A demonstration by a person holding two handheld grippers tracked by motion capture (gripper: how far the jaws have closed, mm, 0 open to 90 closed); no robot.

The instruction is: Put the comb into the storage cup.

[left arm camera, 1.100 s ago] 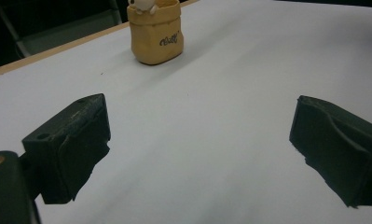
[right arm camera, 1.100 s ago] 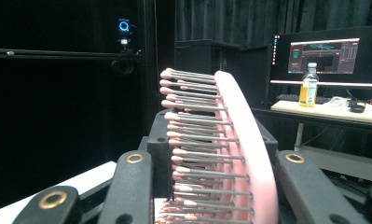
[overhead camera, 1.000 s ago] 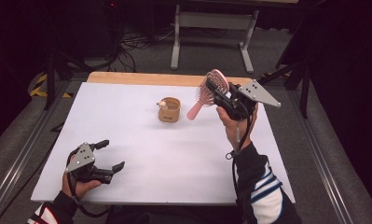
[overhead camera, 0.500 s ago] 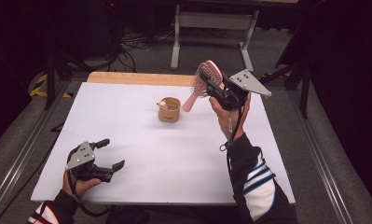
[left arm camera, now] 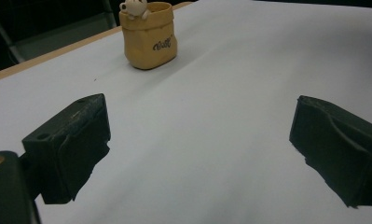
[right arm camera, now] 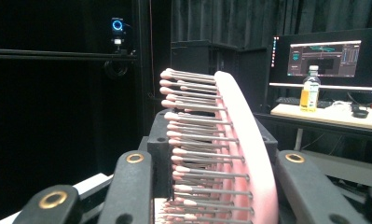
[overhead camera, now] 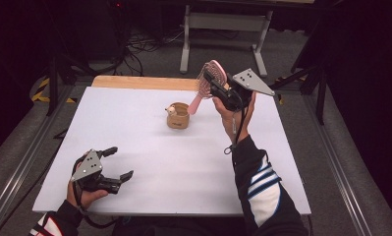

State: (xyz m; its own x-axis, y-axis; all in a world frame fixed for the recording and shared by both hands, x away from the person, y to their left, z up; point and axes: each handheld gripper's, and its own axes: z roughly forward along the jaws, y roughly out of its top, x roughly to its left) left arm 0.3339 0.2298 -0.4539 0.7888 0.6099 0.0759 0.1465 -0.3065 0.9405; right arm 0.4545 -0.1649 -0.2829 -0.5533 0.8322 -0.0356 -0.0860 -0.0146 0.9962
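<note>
Now my right tool (overhead camera: 217,87) is clamped on the pink hairbrush (overhead camera: 207,84), up in the air. Since a second ago my hand has carried the brush sideways toward nine o'clock, so its handle tip now hangs just above the little yellow cup (overhead camera: 178,116). I think I am about to drop the handle into the cup. My left tool (overhead camera: 116,163) rests at seven o'clock on the counter (overhead camera: 134,137), its jaws apart with nothing between them, and it has not moved. The cup stands near the middle, a bit toward twelve o'clock, well away from every edge. White counter lies bare all around it, so I have lots of room.
</note>
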